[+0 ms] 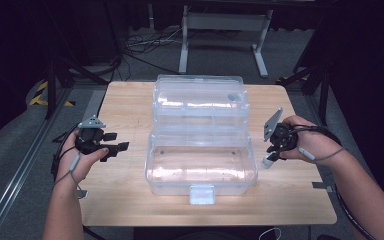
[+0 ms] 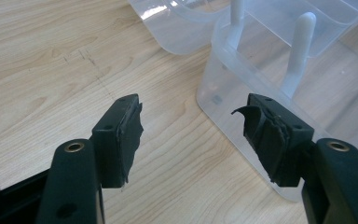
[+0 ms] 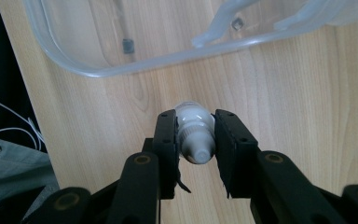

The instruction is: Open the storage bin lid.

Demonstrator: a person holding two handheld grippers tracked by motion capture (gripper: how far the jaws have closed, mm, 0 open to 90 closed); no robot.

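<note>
The right gripper (image 3: 195, 140) clamps a small white bottle (image 3: 195, 133) between its pads, just right of the open clear plastic box (image 1: 200, 172) in the middle of the desk (image 1: 125, 105). The left gripper (image 2: 193, 135) hangs wide open and empty beside the box's left wall. For a clean placement, lift the bottle clear of the near-right rim, centre it over the lower compartment, and release it only once it is low inside.

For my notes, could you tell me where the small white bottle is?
The small white bottle sits clamped in the right tongs, just right of the clear box.
</note>
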